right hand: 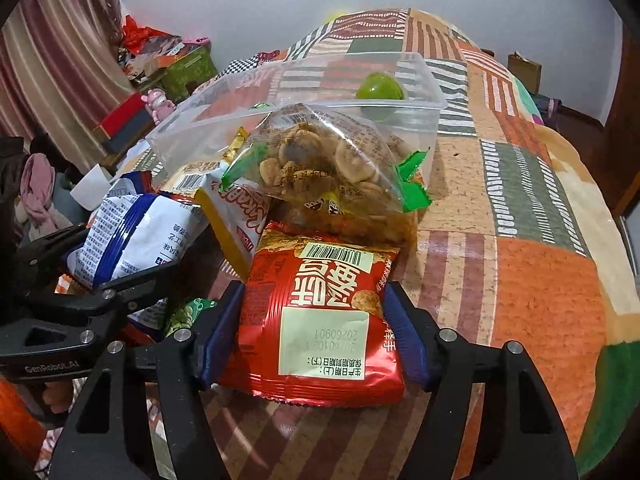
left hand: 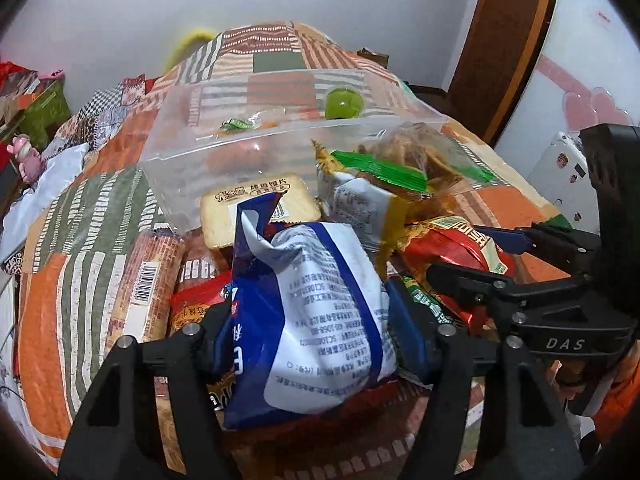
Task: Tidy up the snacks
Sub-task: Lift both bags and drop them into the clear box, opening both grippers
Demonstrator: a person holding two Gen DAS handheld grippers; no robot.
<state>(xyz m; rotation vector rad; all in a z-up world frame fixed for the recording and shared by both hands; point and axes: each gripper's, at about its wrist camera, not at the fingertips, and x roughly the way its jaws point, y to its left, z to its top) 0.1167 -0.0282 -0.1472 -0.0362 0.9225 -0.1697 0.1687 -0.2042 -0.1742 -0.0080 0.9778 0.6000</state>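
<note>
My left gripper point(left hand: 310, 328) is shut on a blue and white snack bag point(left hand: 320, 320), which stands up between the pads. My right gripper point(right hand: 316, 328) is shut on a red snack bag point(right hand: 324, 320); it also shows in the left wrist view point(left hand: 456, 248). A clear bag of brown crackers with green edges point(right hand: 328, 164) lies just beyond the red bag, against a clear plastic bin point(right hand: 424, 80). The bin holds a green ball point(right hand: 380, 86) and small candies point(left hand: 236, 124). More snack packs point(left hand: 148, 280) lie piled at the left.
The snacks lie on a patchwork-covered table point(right hand: 540, 280) that drops off at the right. A white and yellow pack point(right hand: 236, 216) lies between the two held bags. Boxes and a pink toy point(right hand: 158, 102) stand off the table at the far left.
</note>
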